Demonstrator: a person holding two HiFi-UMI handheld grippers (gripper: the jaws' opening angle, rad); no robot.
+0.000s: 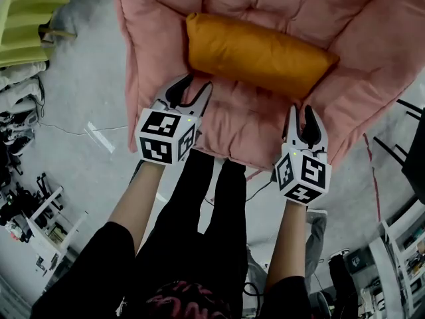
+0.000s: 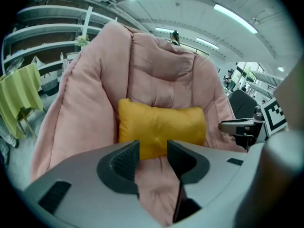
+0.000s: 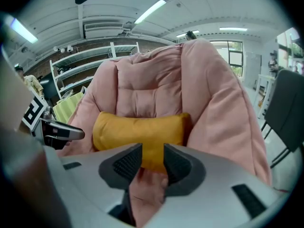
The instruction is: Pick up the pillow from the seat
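An orange pillow (image 1: 255, 53) lies across the seat of a pink padded chair (image 1: 159, 32), leaning on its backrest. My left gripper (image 1: 192, 90) hovers over the seat's front left, open, nothing between its jaws. My right gripper (image 1: 303, 119) hangs over the seat's front right, also open and empty. Both stop short of the pillow. In the left gripper view the pillow (image 2: 161, 126) lies beyond the left gripper (image 2: 153, 151), with the chair (image 2: 85, 99) around it. The right gripper view shows the pillow (image 3: 137, 129) ahead of the right gripper (image 3: 152, 156), with the chair (image 3: 213, 99) behind.
The person's black-clad legs (image 1: 206, 224) stand before the seat. A yellow-green cloth (image 1: 23, 25) lies at far left. Cables and clutter (image 1: 26, 205) crowd the grey floor at left, and a black chair frame (image 1: 408, 145) stands at right. Shelving (image 3: 80, 65) lines the back wall.
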